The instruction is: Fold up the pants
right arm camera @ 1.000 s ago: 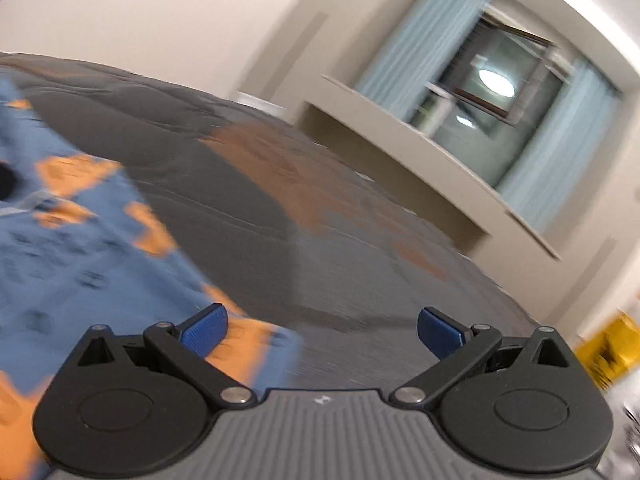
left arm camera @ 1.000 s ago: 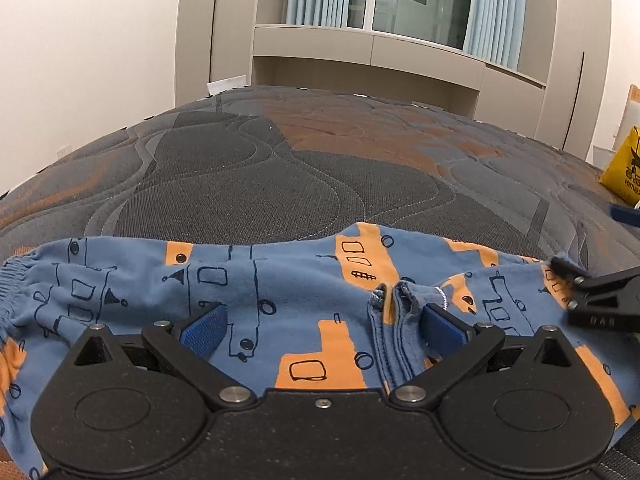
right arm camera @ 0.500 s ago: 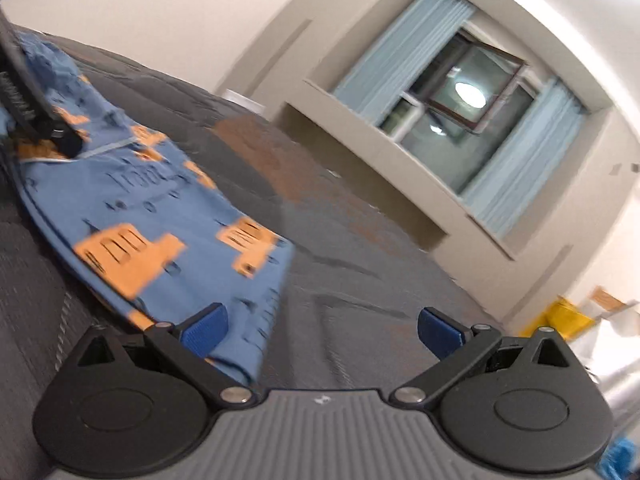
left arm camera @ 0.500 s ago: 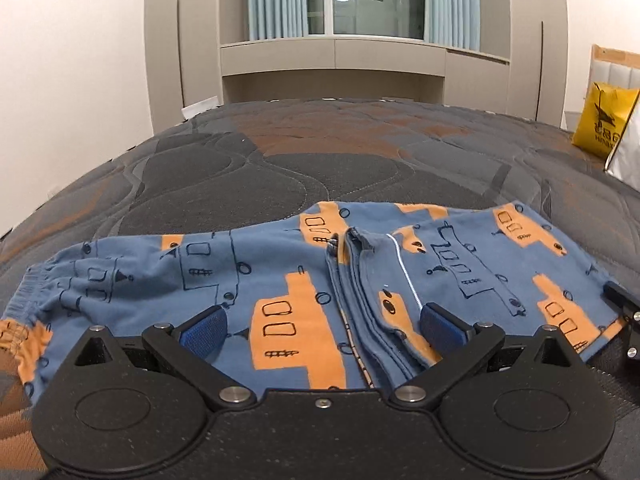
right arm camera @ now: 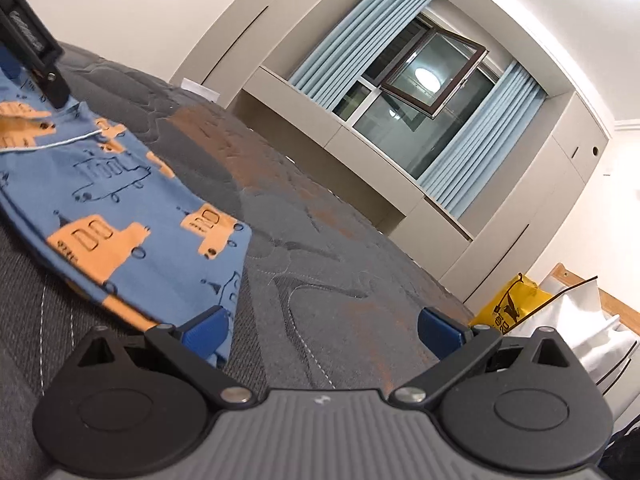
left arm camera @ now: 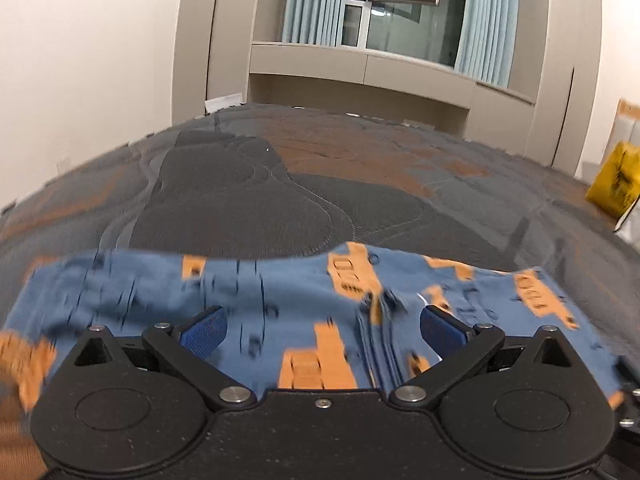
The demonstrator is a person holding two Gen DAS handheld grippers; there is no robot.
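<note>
- Plainly, the left gripper (left arm camera: 323, 330) has its jaws spread wide with nothing between them; the blue ribbed pads (left arm camera: 204, 330) hang over the cloth without closing on it.
- The right gripper (right arm camera: 322, 334) is just as wide and just as empty. Its left pad sits just beside the near corner of the cloth, and its right pad is over bare bedding.
- The pants (left arm camera: 256, 300) lie flat across the near part of the bed, running left to right. They are thin, soft blue fabric printed with orange vehicles and fine black outlines.
- In the left wrist view a bunched stack of layered edges runs toward the gripper just left of its right pad, so the garment seems already doubled, one leg over the other.
- In the right wrist view the end of the pants (right arm camera: 132, 220) stops in a straight edge, with a thin white line across the cloth further back.
- Judged from this, the step in hand is a pause between folds, with both tools free.
- The next move likely calls for pinching one end, every layer together, and carrying it over toward the other end. Limp cloth may slip or crease if only the top layer is caught.
- The bed (left arm camera: 280, 184) has a quilted dark grey cover with rust-orange patches and stitched wavy lines, slightly grippy by the look.
- A yellow bag (right arm camera: 510, 304) stands well apart at the far side.
</note>
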